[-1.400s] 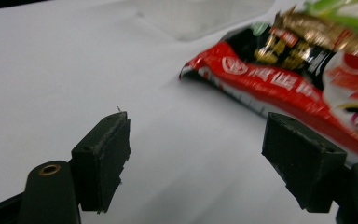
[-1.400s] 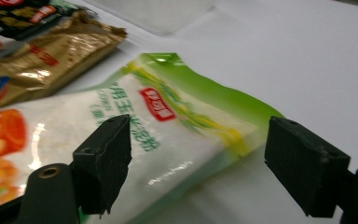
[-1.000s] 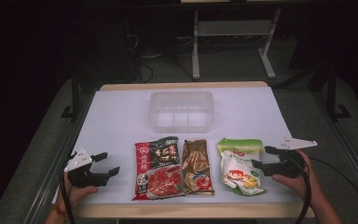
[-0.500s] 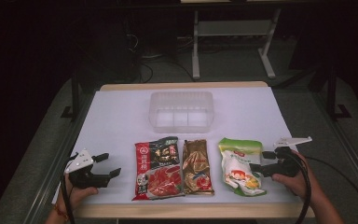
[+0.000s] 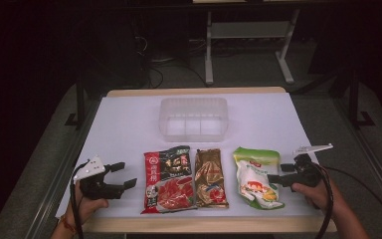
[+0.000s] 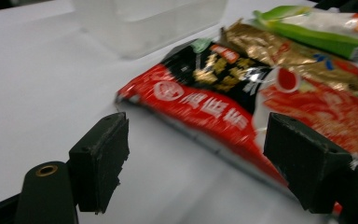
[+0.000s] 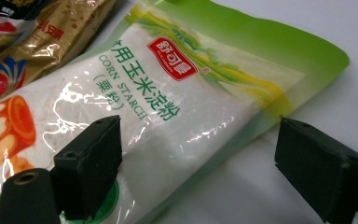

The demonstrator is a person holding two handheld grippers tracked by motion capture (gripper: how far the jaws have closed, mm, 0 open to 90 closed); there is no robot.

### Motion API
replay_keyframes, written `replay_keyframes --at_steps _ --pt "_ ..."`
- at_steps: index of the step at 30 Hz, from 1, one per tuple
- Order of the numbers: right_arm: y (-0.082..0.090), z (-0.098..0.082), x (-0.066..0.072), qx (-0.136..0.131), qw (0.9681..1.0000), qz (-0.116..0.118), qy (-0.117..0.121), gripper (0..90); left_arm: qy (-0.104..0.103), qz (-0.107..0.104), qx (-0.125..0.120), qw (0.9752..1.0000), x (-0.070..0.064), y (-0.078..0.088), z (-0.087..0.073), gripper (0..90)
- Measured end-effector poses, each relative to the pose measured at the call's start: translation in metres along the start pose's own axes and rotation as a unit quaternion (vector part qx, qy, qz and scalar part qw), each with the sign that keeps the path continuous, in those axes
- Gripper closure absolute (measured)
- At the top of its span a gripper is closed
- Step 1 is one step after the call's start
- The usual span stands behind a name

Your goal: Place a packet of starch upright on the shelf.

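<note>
Packets lie in a row near the front edge of the table [image 5: 129,119], handy for the clear tub [image 5: 193,117] behind. Left gripper [image 5: 121,175] gapes empty beside the red packet [image 5: 169,179]. Its own view faces that packet [image 6: 242,107], lettering blurred. Right gripper [image 7: 200,163], wide open and empty, straddles the green bag [image 7: 177,93] marked "CORN STARCH".

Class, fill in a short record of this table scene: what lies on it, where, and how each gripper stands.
surface: white table
back centre: clear plastic box
front row, left to right: red packet, gold packet, green corn starch bag
left gripper: open, beside the red packet, apart from it
right gripper: open, fingers either side of the corn starch bag's edge, no grip
</note>
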State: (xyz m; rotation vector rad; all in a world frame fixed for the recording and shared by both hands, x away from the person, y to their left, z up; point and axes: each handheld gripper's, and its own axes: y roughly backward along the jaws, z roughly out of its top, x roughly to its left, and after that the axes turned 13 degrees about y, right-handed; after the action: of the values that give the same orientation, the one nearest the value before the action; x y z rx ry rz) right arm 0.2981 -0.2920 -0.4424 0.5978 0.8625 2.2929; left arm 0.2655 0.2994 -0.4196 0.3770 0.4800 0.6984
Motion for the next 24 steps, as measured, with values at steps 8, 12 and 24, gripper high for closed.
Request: replay_keyframes --at_steps 8,12,24 --pt "-0.002 -0.001 0.000 -0.007 0.9996 0.025 -0.008 14.3 -0.023 -0.046 0.033 0.9981 -0.024 -0.034 0.024 22.8" --pt "-0.004 -0.001 0.001 -0.015 0.9991 0.037 -0.010 13.8 -0.041 -0.057 0.053 0.9961 -0.035 -0.056 0.030 22.8" --pt "-0.032 0.010 0.012 -0.045 0.9847 0.166 -0.026 12.7 -0.051 -0.049 0.064 0.9954 -0.033 -0.057 0.018 22.8"
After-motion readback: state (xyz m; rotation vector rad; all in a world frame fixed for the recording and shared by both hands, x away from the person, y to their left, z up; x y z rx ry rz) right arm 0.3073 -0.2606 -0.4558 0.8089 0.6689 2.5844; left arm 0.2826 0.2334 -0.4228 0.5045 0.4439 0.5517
